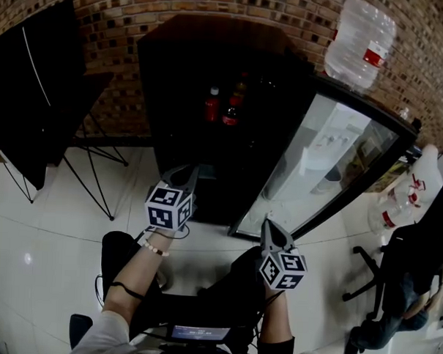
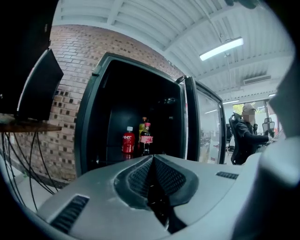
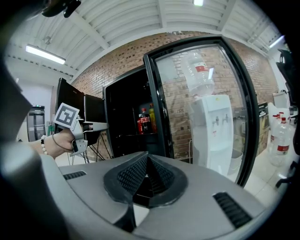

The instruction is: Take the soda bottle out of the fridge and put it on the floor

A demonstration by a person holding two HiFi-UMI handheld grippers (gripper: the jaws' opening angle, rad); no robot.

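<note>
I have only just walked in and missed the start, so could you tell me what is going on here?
A person faces the open fridge with a gripper in each hand. The left gripper and the right gripper both have their jaws together on nothing and are short of the shelf. The glass door is swung open to the right. A red bottle and a dark soda bottle stand inside, untouched, so nothing is on the floor yet.

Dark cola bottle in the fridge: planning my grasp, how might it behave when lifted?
The cola bottle looks full of dark liquid, so probably heavy for its size. Tall and narrow beside the red bottle, it could tip against that if nudged. Round, it would likely roll if laid down.
</note>
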